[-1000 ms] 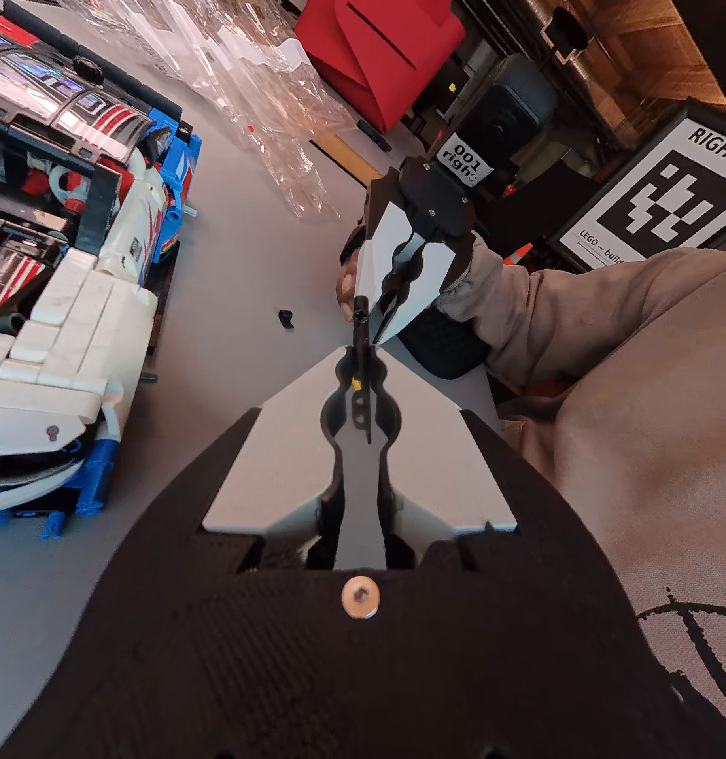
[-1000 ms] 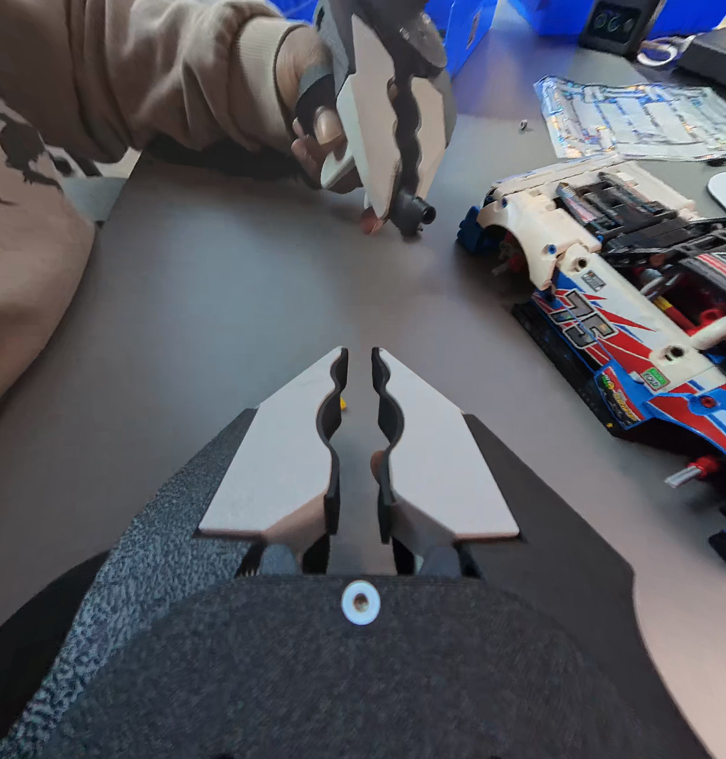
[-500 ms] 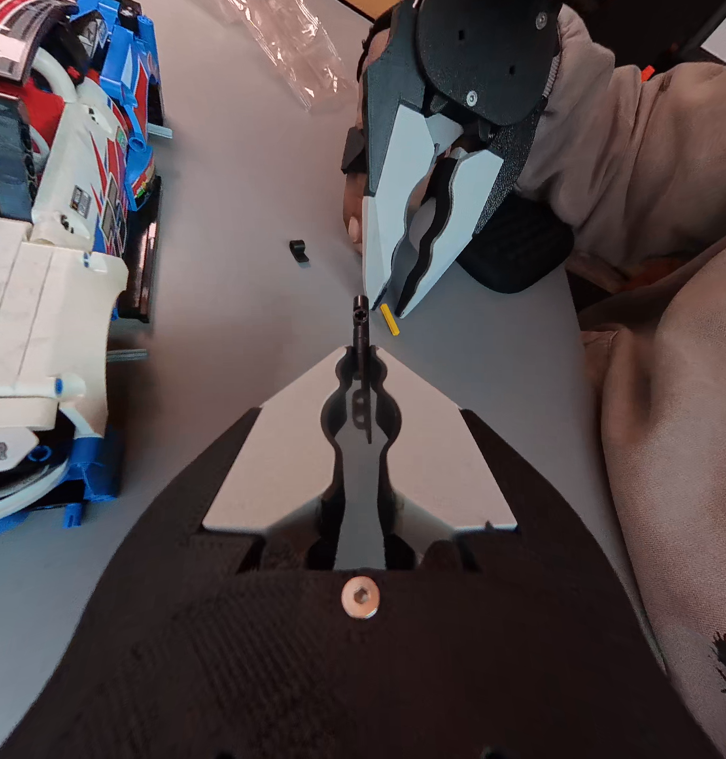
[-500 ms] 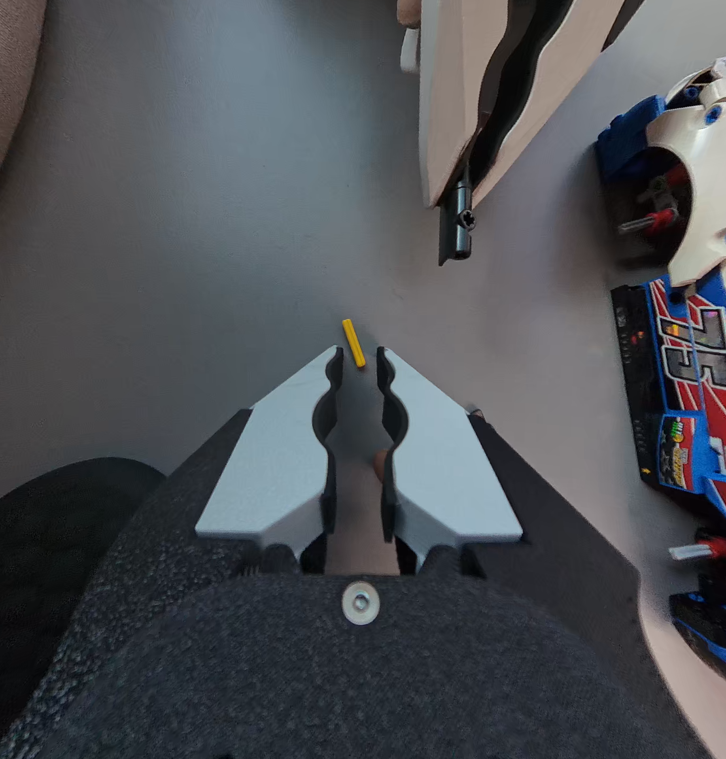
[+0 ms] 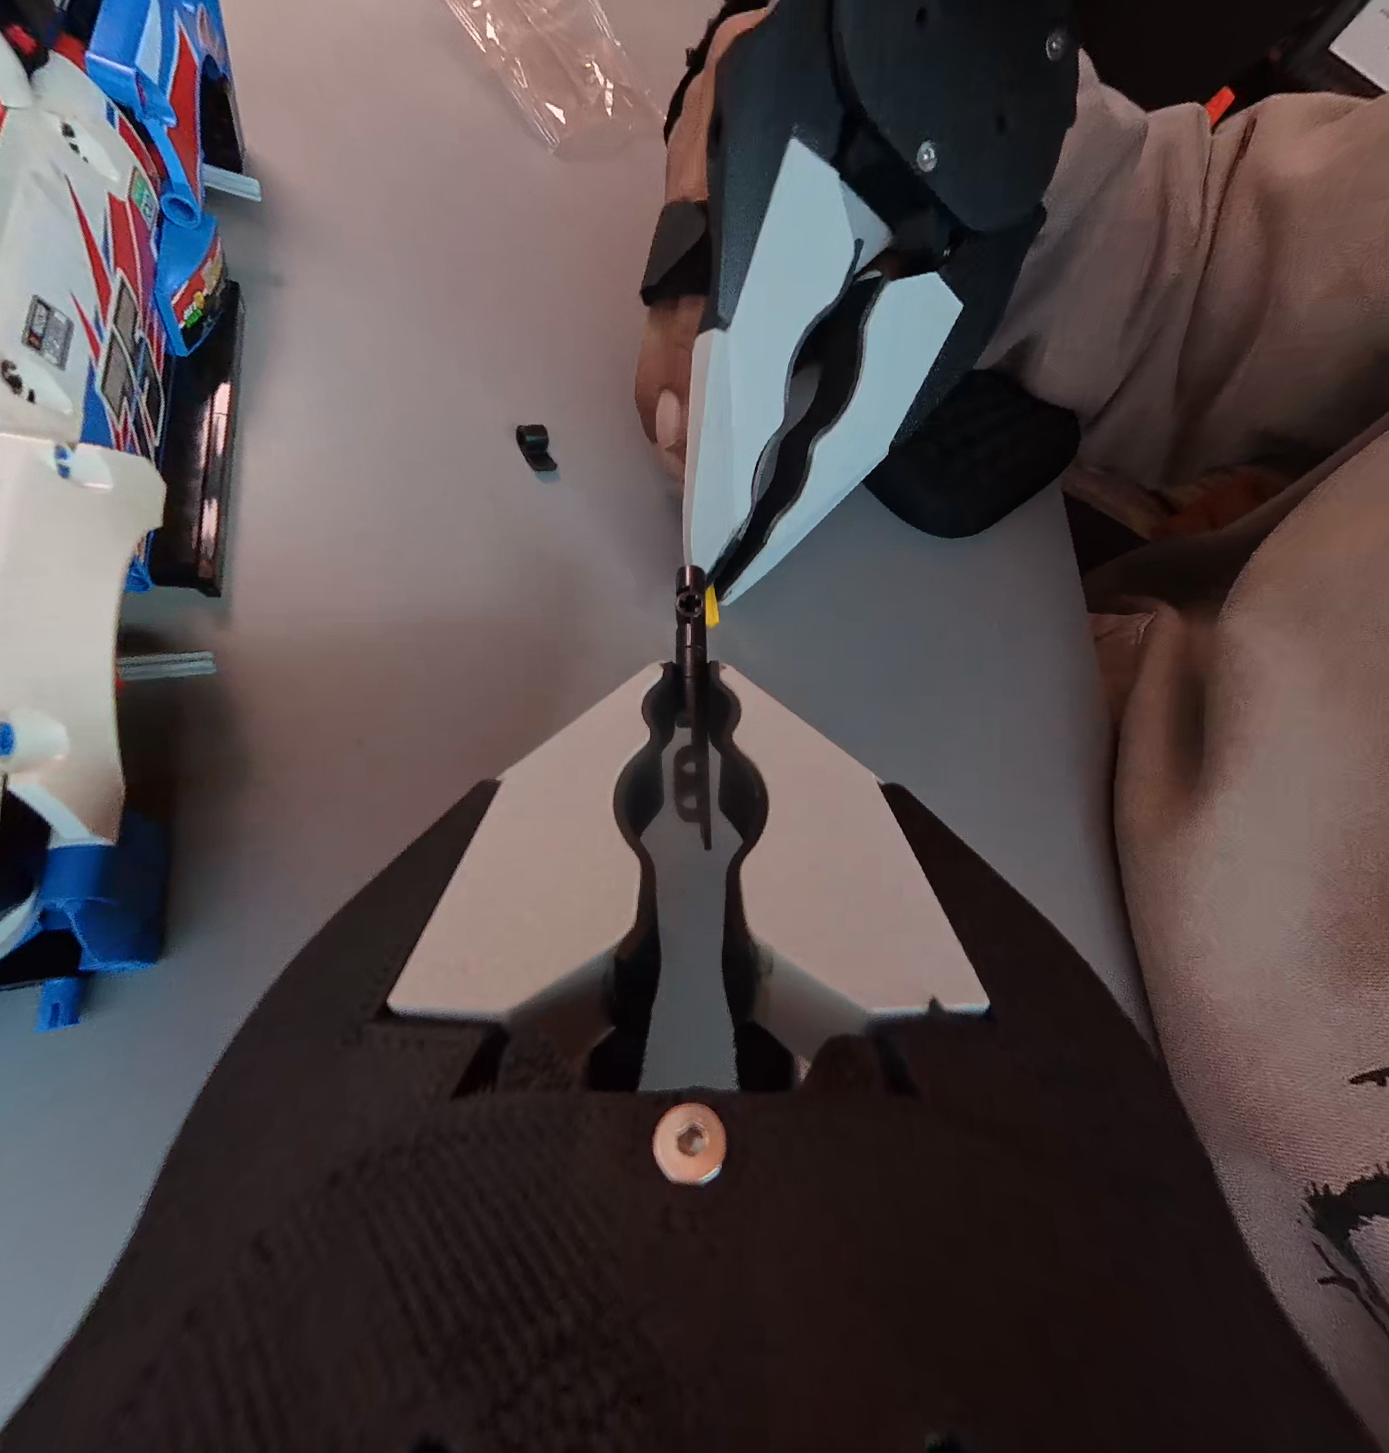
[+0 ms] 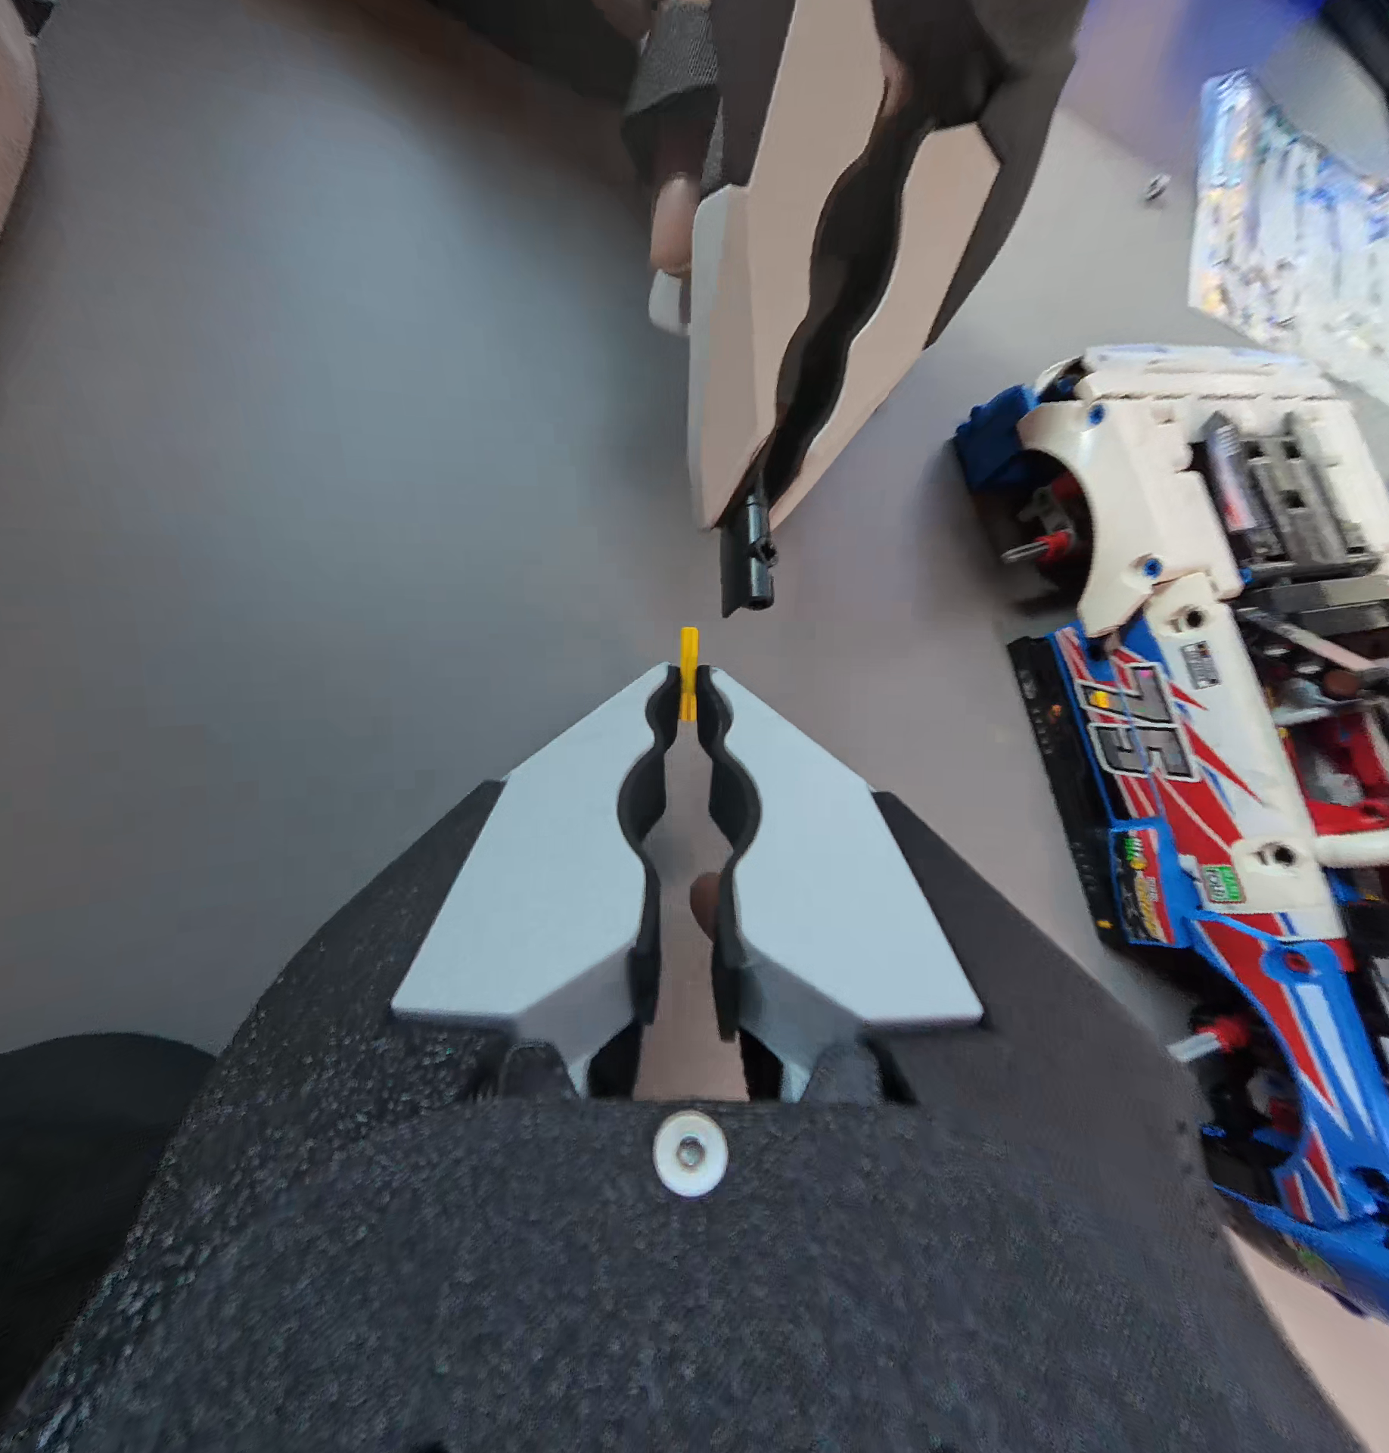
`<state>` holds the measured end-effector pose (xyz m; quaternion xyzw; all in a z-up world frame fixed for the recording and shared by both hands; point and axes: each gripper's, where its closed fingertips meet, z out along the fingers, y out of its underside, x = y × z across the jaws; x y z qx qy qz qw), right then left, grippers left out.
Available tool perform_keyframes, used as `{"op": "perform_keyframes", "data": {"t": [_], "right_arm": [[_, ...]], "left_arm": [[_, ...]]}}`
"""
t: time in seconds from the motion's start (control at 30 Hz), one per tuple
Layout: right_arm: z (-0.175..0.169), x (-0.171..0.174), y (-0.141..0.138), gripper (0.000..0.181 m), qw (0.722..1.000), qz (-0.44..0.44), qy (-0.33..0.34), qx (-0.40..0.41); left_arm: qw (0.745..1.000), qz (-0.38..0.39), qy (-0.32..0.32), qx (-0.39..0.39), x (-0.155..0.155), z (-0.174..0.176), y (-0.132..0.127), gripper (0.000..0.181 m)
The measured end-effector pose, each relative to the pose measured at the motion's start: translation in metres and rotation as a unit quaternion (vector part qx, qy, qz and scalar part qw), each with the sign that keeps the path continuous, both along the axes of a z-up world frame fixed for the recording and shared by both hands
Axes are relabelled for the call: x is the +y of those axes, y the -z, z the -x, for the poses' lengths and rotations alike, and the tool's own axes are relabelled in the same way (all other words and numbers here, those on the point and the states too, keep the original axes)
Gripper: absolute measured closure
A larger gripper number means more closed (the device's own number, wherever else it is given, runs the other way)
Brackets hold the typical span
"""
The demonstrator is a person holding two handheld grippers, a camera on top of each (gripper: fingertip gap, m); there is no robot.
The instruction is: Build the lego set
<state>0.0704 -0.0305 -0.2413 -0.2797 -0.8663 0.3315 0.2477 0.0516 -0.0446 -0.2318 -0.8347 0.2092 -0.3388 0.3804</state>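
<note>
Grippers meet tip to tip over the grey table [image 5: 408, 409]. Our left gripper [image 5: 690, 668] is clamped narrow on a thin black piece [image 5: 689, 629] that sticks out past its fingertips. Our right gripper [image 6: 685, 668] pinches a small yellow pin [image 6: 687, 668] at its very tips. In the left wrist view the pin sits just beside the black piece's end; in the right wrist view a small gap shows between them. We see the partly built toy car [image 6: 1194, 708], white, blue and red, on the table beside both grippers, and a loose black clip [image 5: 536, 446] lying between it and the right gripper.
</note>
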Motion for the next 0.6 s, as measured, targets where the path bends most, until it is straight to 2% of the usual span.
{"op": "perform_keyframes", "data": {"t": [0.17,0.3,0.43,0.6], "right_arm": [[0.013,0.016,-0.029,0.180,0.985,-0.079,0.035,0.148],[0.016,0.019,-0.035,0.180,0.966,-0.143,0.032,0.211],[0.018,0.019,-0.034,0.180,0.956,-0.178,0.024,0.232],[0.018,0.016,-0.032,0.179,0.944,-0.218,0.013,0.247]], "left_arm": [[0.994,0.056,-0.033,-0.089,0.003,0.006,-0.004,0.177],[0.982,0.076,-0.035,-0.171,0.004,0.004,-0.017,0.177],[0.973,0.090,-0.033,-0.210,0.004,0.001,-0.022,0.176],[0.969,0.105,-0.038,-0.221,0.005,0.002,-0.019,0.177]]}}
